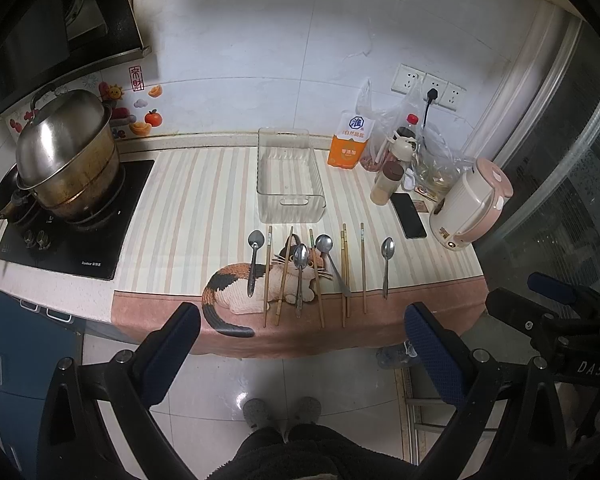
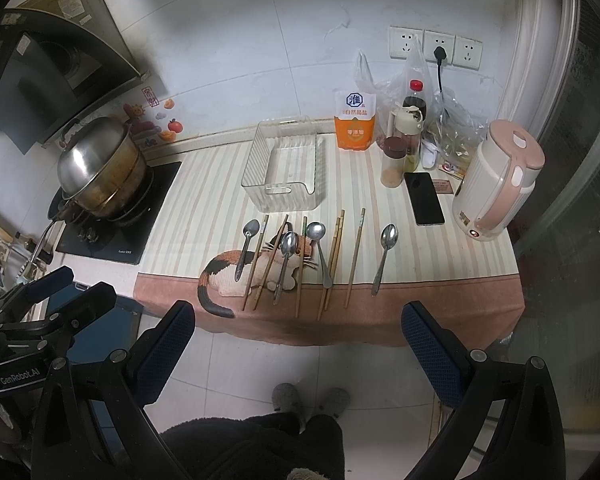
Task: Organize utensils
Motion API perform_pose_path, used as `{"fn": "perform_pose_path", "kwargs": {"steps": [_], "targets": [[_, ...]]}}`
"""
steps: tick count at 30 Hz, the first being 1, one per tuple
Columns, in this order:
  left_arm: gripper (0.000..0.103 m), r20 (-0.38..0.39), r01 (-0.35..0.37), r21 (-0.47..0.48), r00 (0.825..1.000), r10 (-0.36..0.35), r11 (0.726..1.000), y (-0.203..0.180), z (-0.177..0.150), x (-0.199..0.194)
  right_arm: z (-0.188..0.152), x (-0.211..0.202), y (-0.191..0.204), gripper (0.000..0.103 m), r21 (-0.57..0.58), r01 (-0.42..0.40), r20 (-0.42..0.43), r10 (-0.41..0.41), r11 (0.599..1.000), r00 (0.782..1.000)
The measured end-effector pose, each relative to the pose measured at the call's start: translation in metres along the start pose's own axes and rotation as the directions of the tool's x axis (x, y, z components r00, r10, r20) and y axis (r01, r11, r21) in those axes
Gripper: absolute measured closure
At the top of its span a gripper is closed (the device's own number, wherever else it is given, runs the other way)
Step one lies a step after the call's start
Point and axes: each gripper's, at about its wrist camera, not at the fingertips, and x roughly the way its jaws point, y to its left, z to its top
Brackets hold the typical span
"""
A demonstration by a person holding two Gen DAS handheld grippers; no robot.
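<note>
Utensils are laid in a row on the near part of the desk (image 1: 172,208): four spoons (image 1: 254,258) mixed with chopsticks (image 1: 363,268), all just near of the empty clear bin (image 1: 290,176). The left gripper (image 1: 302,344) and right gripper (image 2: 298,340) are held wide open and empty, back from the desk's near edge. One spoon (image 1: 332,264) seems to lie across a chopstick, so a neighbour could be dragged or knocked off the edge. Thin flat handles may slip when pinched.
</note>
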Motion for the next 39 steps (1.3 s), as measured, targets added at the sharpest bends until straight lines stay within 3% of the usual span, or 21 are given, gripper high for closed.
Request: {"fn": "perform_pose_path", "kwargs": {"steps": [34, 36, 39], "targets": [[0.000, 0.004, 0.002, -0.002, 1.000, -0.002, 1.000, -0.007, 0.004, -0.008, 0.008, -0.003, 0.005, 0.000, -0.004, -0.008, 0.002, 0.008, 1.000, 1.000], [0.000, 0.020, -0.029, -0.005, 0.999, 0.029, 1.000, -0.011, 0.012, -0.004, 0.010, -0.002, 0.004, 0.000, 0.005, -0.001, 0.010, 0.000, 1.000, 1.000], [0.000, 0.067, -0.128, -0.009, 0.990, 0.128, 0.992, -0.015, 0.023, 0.010, 0.016, 0.007, -0.004, 0.000, 0.042, 0.028, 0.034, -0.030, 0.999, 0.999]]}}
